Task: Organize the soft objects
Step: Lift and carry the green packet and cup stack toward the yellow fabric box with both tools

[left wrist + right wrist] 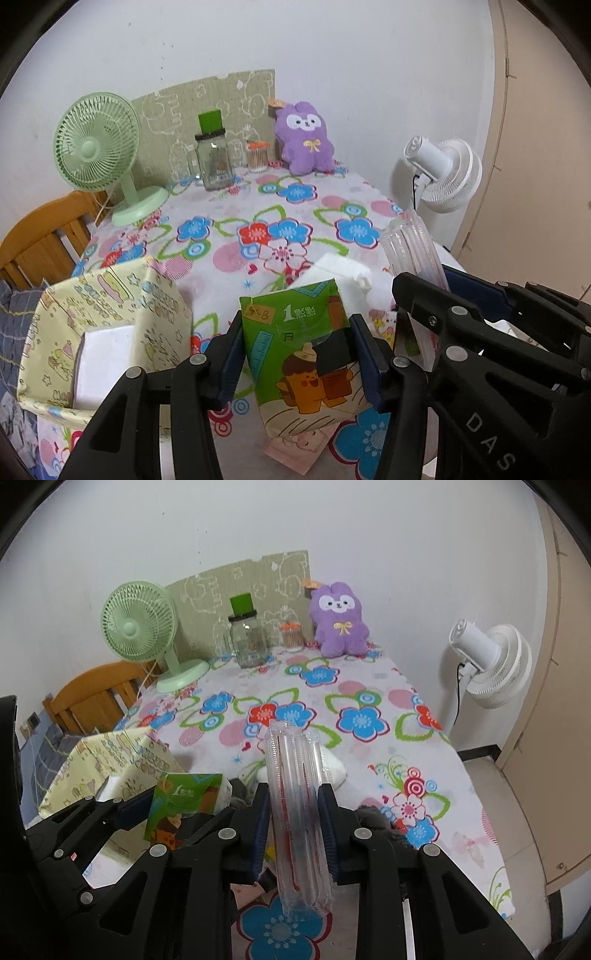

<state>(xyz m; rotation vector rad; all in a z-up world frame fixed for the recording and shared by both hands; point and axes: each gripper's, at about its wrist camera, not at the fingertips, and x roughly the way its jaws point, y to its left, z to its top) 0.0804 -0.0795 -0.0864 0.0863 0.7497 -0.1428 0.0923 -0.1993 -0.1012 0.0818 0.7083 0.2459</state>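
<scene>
Fabric bin (110,314): at my far left, its base cut off by my tongs.
Left gripper (299,354): I clamp the green tissue pack (295,332); its lower end is hidden.
Right gripper (295,830): I pinch the clear plastic sleeve (295,786); contents indistinct.
Tablecloth (369,686): beneath both.

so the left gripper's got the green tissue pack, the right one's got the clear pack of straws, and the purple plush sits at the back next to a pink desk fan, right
Not quite: the desk fan is green, not pink, and the glass jar stands between it and the purple plush, as the right wrist view shows. The rest holds: the left gripper grips the green tissue pack, the right gripper the clear pack of straws.
</scene>
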